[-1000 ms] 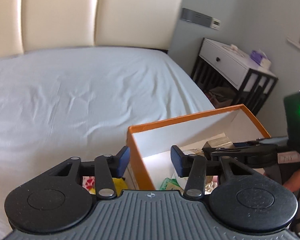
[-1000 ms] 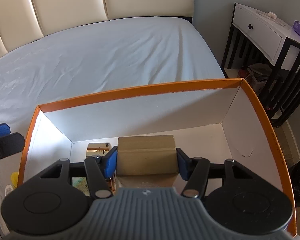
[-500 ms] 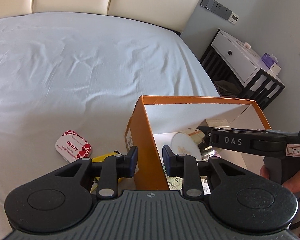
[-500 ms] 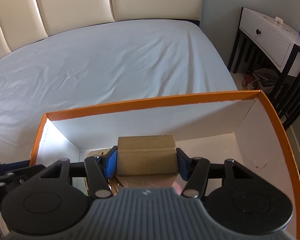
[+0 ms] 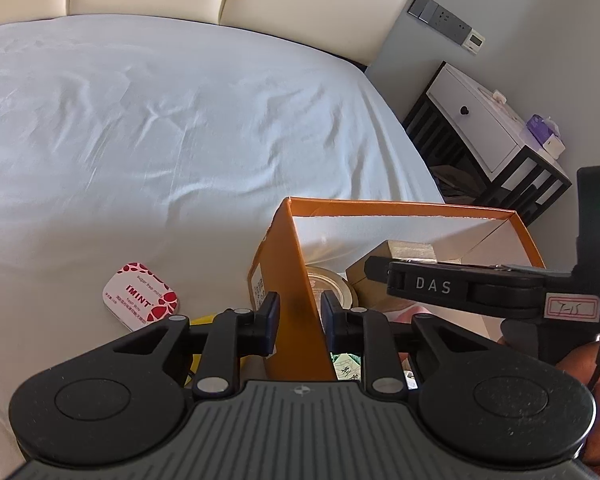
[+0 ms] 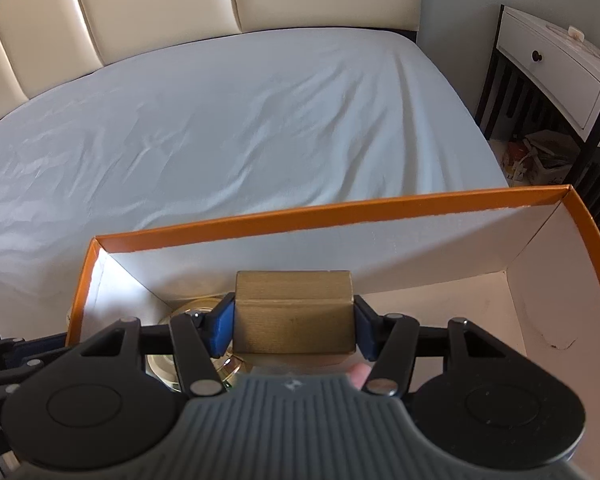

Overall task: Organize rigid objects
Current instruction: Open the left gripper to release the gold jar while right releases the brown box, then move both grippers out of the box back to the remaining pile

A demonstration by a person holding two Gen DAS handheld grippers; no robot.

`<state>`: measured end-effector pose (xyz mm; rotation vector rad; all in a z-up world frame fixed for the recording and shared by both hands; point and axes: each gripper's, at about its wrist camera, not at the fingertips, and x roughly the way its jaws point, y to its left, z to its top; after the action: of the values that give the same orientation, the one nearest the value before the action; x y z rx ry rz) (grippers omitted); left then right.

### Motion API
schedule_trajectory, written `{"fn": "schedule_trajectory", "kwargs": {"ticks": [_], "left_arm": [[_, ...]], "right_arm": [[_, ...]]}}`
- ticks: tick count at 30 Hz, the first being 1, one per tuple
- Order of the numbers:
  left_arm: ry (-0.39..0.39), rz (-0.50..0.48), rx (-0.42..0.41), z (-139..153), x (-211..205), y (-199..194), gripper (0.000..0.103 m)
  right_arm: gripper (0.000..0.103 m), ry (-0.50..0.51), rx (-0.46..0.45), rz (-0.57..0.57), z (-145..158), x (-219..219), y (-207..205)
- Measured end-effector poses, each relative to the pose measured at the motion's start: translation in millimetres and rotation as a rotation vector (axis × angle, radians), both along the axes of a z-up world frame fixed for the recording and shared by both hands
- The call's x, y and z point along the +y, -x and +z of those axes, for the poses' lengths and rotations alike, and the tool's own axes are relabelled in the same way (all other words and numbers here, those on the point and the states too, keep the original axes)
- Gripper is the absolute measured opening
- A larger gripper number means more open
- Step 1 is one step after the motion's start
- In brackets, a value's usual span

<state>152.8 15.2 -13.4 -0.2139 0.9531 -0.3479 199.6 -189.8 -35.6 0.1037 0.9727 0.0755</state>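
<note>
An orange box with a white inside (image 5: 284,280) (image 6: 340,212) stands on the bed. My left gripper (image 5: 299,317) straddles its left wall, one finger outside and one inside, closed on the wall. My right gripper (image 6: 293,322) is shut on a gold-brown box (image 6: 294,312) (image 5: 410,250) and holds it over the inside of the orange box. A round gold tin (image 5: 332,284) (image 6: 188,314) lies in the box below. A white and red IMINT mint tin (image 5: 141,295) lies on the sheet left of the box.
A yellow object (image 5: 204,320) lies partly hidden under my left gripper. A white bedside table with a black frame (image 5: 484,128) (image 6: 560,64) stands to the right of the bed. The cream headboard (image 6: 220,0) is at the back.
My left gripper has moved onto the orange box's left wall and its fingers have narrowed onto it. My right gripper still holds the gold-brown box, a little farther back over the orange box.
</note>
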Motion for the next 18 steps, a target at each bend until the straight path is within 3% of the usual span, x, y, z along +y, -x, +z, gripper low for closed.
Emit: {"fn": "schedule_trajectory", "kwargs": {"ticks": [8,18], "left_arm": [[-0.006,0.000,0.002,0,-3,-1,0.023],[-0.010,0.002,0.005,0,-6,-1,0.023]], "right_arm": [[0.060,-0.025,0.038,0.005,-9,-2,-6],[0.062,-0.004,0.005,0.024,0,-3,9]]}}
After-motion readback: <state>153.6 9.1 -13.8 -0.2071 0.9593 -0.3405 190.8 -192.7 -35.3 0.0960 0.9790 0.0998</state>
